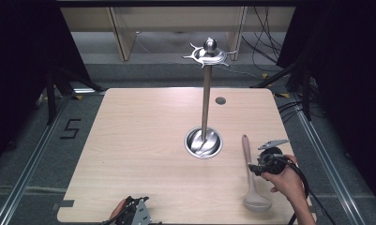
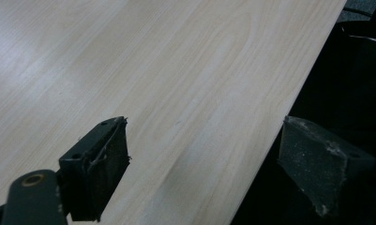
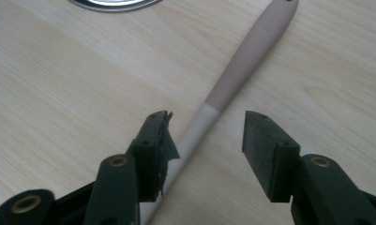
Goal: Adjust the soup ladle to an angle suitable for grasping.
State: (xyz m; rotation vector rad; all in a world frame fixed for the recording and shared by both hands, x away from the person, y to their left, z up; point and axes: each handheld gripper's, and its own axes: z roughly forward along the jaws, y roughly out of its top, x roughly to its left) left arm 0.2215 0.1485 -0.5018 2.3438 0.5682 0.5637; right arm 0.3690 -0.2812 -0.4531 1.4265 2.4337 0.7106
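Near the counter's right front corner lay the pink ladle, its handle between the right gripper's half-open fingers, contact unclear, while the left gripper, cut off at the front edge, gaped empty.

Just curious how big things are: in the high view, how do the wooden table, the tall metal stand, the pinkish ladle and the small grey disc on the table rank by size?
1. Light wooden table
2. Tall metal stand
3. Pinkish ladle
4. Small grey disc
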